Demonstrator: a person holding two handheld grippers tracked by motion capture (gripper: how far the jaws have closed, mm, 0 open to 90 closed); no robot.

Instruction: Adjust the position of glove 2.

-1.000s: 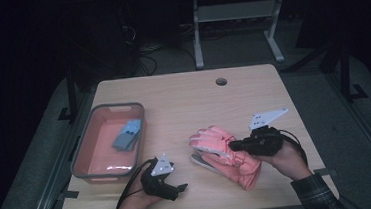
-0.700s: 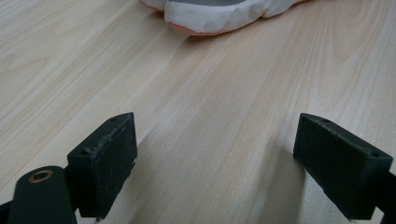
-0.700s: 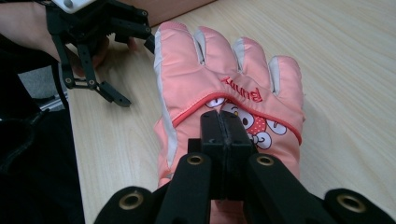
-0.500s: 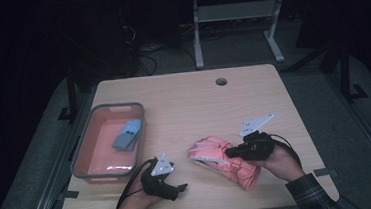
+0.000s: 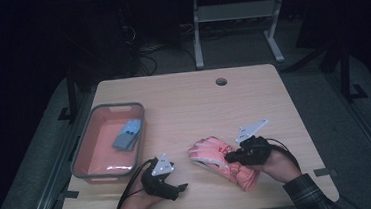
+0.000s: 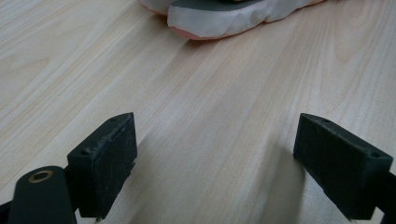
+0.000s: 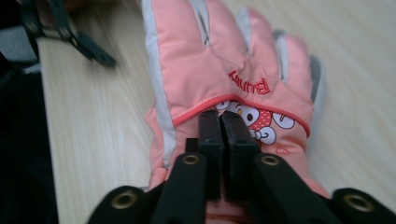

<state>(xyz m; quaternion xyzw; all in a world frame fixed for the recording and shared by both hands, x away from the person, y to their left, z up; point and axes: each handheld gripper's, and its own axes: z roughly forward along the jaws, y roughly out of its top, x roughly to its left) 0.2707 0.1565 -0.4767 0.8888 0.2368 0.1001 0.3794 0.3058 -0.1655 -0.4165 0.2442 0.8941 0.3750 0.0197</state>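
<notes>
On the pink glove (image 7: 219, 79), right hand-held gripper (image 7: 222, 122) nearly closed; left hand-held gripper (image 6: 215, 163) open

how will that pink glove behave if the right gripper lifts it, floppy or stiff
Probably floppy: the pink glove looks like padded fabric, so its fingers would likely droop. Its smooth shell may be a bit slippery. The right gripper pinches only a small fold, so it might slip.

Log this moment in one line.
right gripper: jaws pinched on pink padded glove, just easing | left gripper: open, resting on wooden table

Red word "Bunny", seen upside down, on the pink glove (image 7: 224, 79)
</notes>
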